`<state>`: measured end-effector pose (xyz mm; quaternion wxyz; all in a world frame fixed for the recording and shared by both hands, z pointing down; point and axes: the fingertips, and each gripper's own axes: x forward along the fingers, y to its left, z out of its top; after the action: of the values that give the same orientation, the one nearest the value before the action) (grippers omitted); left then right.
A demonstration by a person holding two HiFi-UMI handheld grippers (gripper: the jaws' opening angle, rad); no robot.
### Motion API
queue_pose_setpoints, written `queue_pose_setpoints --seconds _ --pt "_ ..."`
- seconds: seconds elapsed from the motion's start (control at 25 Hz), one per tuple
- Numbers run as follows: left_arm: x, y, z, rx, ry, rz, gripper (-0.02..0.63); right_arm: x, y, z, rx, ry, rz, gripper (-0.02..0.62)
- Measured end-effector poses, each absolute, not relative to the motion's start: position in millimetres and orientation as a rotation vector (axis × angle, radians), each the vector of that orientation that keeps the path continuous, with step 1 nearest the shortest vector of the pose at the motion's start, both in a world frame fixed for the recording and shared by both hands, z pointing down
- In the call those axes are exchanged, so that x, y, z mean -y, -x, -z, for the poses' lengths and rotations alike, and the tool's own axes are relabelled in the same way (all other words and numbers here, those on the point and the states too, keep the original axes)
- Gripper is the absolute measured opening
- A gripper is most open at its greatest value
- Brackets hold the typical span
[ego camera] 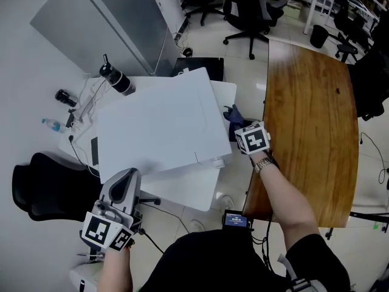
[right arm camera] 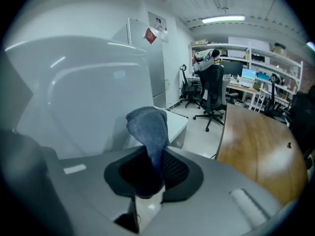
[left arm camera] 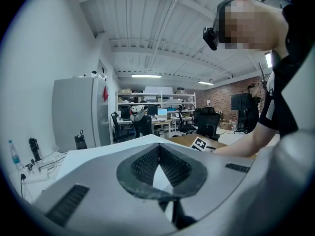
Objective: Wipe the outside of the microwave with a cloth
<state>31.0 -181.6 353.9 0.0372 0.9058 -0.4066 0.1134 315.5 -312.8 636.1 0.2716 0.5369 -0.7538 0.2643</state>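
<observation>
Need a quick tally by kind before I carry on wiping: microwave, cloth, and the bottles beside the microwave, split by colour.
White microwave: 1
Blue cloth: 1
Black bottles: 2
Clear water bottle: 1
Total: 5

On my right I see a long wooden table (ego camera: 313, 120). Ahead stand a grey fridge (ego camera: 103, 17), a black bottle (ego camera: 117, 79) and an office chair (ego camera: 246, 11).
</observation>
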Motion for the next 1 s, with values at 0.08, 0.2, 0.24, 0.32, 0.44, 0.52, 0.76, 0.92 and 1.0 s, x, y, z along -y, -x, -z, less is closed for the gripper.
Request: queue_pose_setpoints --seconds 0.08,0.2,0.24,0.32,0.44,0.52,0.76,0.92,1.0 --pt "176 -24 -352 1.241 -2.791 -0.312 0.005 304 -319 -621 2.022 -1.477 -0.683 0.063" --pt "166 -11 -347 1.224 -2.809 -0.263 0.005 285 -320 -597 2.012 -1.526 -0.645 0.063" --pt "162 -6 -346 1.217 -2.815 -0.247 0.005 278 -321 -589 2.004 -1.545 -0.632 0.063" --pt "156 5 -344 1.202 -2.822 -0.216 0.005 263 -323 -573 1.987 -1.59 -0.609 0.063" --pt "145 20 -342 1.183 -2.832 -0.17 0.005 238 -323 -547 1.967 -1.653 -0.57 0.064" --pt "136 30 -340 1.168 -2.84 -0.142 0.005 219 -320 -530 1.959 -1.691 -0.542 0.064" --pt "113 63 -339 1.137 -2.856 -0.078 0.005 162 -298 -474 1.963 -1.821 -0.403 0.064" --pt "100 90 -340 1.148 -2.845 -0.054 0.005 127 -264 -439 2.012 -1.87 -0.301 0.063" --pt "94 105 -341 1.16 -2.835 -0.038 0.005 115 -238 -429 2.054 -1.846 -0.266 0.064"
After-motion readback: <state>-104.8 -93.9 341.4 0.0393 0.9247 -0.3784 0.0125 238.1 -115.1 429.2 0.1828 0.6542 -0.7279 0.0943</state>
